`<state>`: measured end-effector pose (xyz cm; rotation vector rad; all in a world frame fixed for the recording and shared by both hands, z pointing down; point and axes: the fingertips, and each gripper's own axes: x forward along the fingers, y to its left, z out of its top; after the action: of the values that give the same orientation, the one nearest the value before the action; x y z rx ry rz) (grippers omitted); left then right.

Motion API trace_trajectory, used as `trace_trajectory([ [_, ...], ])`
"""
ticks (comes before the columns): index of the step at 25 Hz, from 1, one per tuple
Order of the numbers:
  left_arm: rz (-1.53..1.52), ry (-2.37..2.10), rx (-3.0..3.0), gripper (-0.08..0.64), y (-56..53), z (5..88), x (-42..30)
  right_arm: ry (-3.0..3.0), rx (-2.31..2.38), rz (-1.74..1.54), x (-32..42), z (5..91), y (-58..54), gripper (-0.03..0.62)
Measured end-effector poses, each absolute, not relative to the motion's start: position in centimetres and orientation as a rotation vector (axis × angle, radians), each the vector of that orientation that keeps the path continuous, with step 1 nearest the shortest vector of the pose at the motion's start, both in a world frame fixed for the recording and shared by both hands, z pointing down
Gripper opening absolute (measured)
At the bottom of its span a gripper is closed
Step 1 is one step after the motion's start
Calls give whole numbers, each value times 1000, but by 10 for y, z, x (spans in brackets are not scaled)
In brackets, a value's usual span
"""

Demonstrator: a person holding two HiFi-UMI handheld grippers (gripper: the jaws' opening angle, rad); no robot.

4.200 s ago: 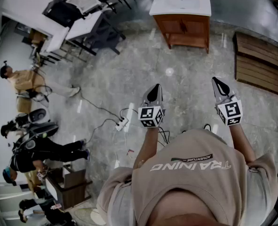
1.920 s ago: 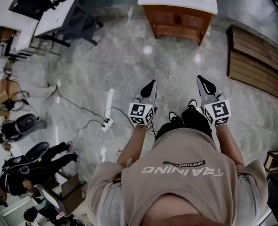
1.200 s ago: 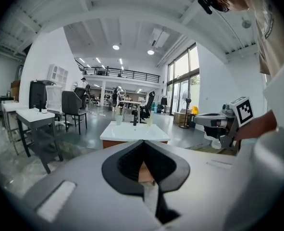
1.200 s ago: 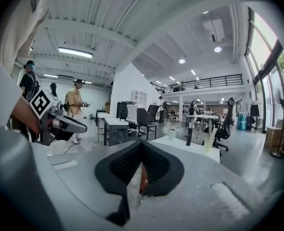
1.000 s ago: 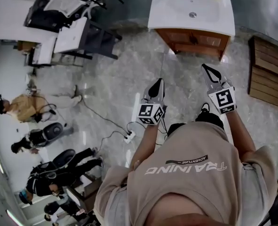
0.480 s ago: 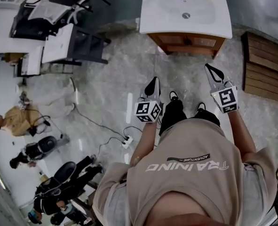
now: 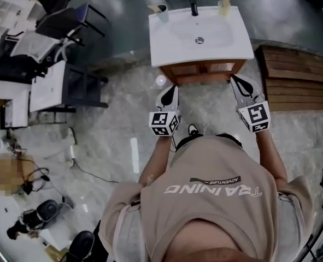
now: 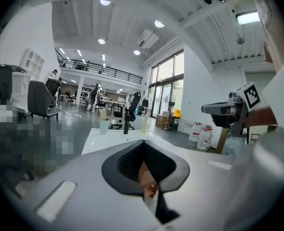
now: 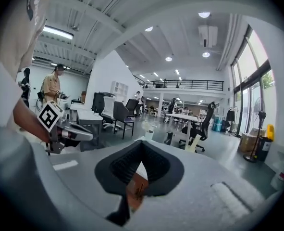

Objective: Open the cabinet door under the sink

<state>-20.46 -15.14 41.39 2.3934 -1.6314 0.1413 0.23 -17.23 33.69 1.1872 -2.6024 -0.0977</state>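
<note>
Head view: facing white rectangular sink [image 7: 216,42] on brown wooden cabinet [image 7: 202,70], doors shut. Holding left claw [image 7: 171,90] and right claw [image 7: 236,81] near that front, over grey marble floor [image 7: 205,105], one toward each side, both closed, tips together, gripping nothing.

Grey stone floor [image 7: 117,119] bears sink cabinet [image 7: 202,70], wooden slats [image 7: 295,75]

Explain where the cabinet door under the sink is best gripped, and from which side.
Take the cabinet door at its inner edge by the centre seam, coming in low and straight at its front, since it faces outward beneath the overhanging sink top. No handle shows, so this is a judgement.
</note>
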Motion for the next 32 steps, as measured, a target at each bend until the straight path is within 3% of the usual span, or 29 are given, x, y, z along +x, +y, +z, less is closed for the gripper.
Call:
trace_trajectory([
  [17,250,-1383,2398,15,-181,472,-202,-2432,1331,78,-3,372,-161,2],
  [26,400,-1414,2454,15,-206,444,-172,-2601,1233,212,-9,385,-196,2],
  [32,394,-1395,2493,15,-226,435,-136,-2615,1184,247,33,403,-206,2],
])
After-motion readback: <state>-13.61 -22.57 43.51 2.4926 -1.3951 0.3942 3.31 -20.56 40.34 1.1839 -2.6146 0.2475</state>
